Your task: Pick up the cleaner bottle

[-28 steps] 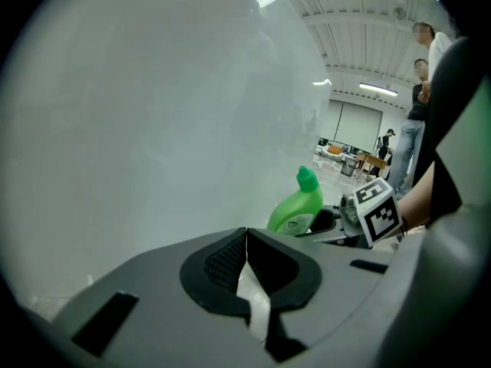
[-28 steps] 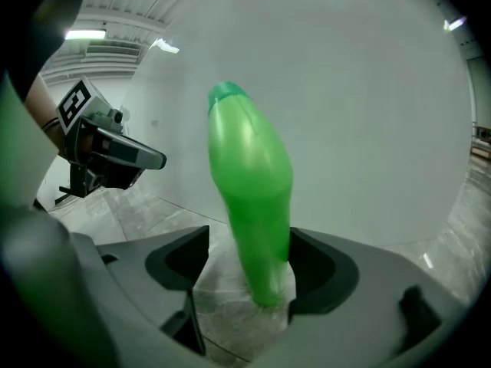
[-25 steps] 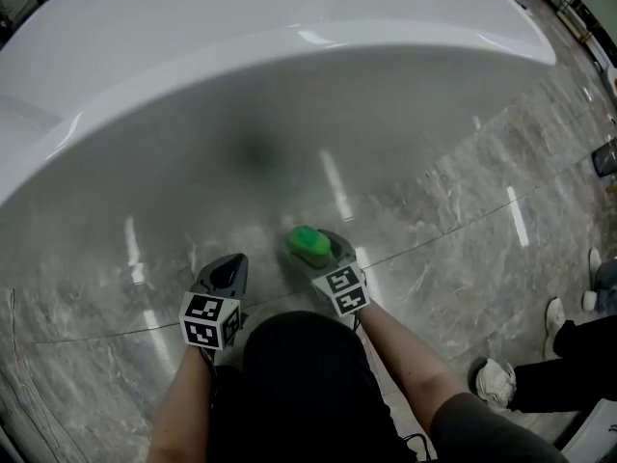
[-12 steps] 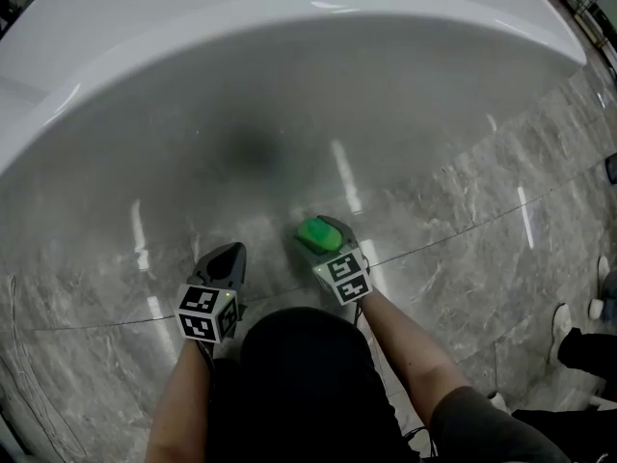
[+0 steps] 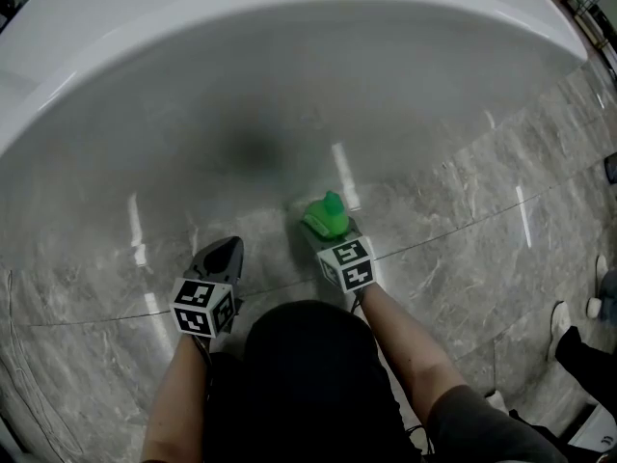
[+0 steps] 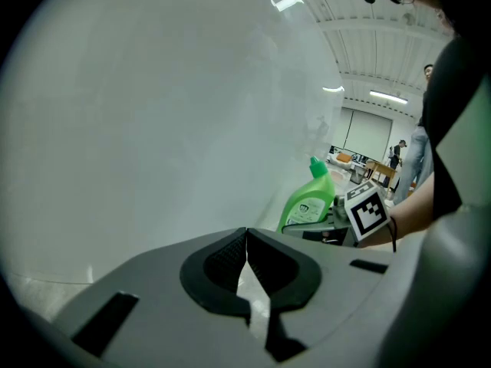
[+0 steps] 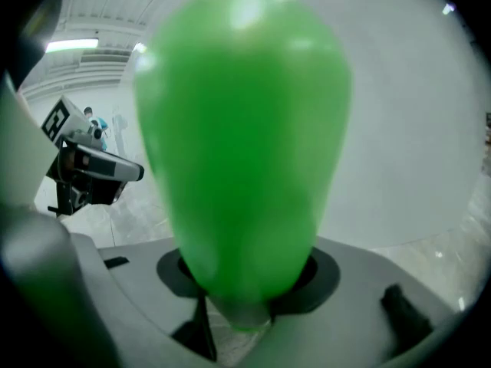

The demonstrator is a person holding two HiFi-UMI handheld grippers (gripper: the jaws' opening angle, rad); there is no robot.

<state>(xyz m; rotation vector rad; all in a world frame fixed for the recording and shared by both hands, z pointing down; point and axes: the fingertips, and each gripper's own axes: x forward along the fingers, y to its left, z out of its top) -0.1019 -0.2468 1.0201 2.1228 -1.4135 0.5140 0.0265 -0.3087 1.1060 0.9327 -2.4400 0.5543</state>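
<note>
Green plastic fills the right gripper view: the cleaner bottle (image 7: 242, 144) is clamped between the jaws of the right gripper (image 7: 245, 282), which have just been closing, and the pads are now seen pressed against its lower body. From the head view, the cleaner bottle (image 5: 326, 215) is found right at the tip of the right gripper (image 5: 330, 230), just beside the curved wall of the white bathtub (image 5: 289, 27), over the grey marble floor (image 5: 463, 230). In the left gripper view the bottle (image 6: 308, 202) is shown nearly upright, cap at the top and label facing the camera, with its base hidden, so whether it touches the floor cannot be told. And the left gripper (image 5: 220, 256): it is held low beside the right one, clear of the bottle. Its jaws (image 6: 247, 259) are brought together, pad tips touching, with nothing between them. A white shoe (image 5: 564, 316) of a bystander is caught at the right edge of the head view.
</note>
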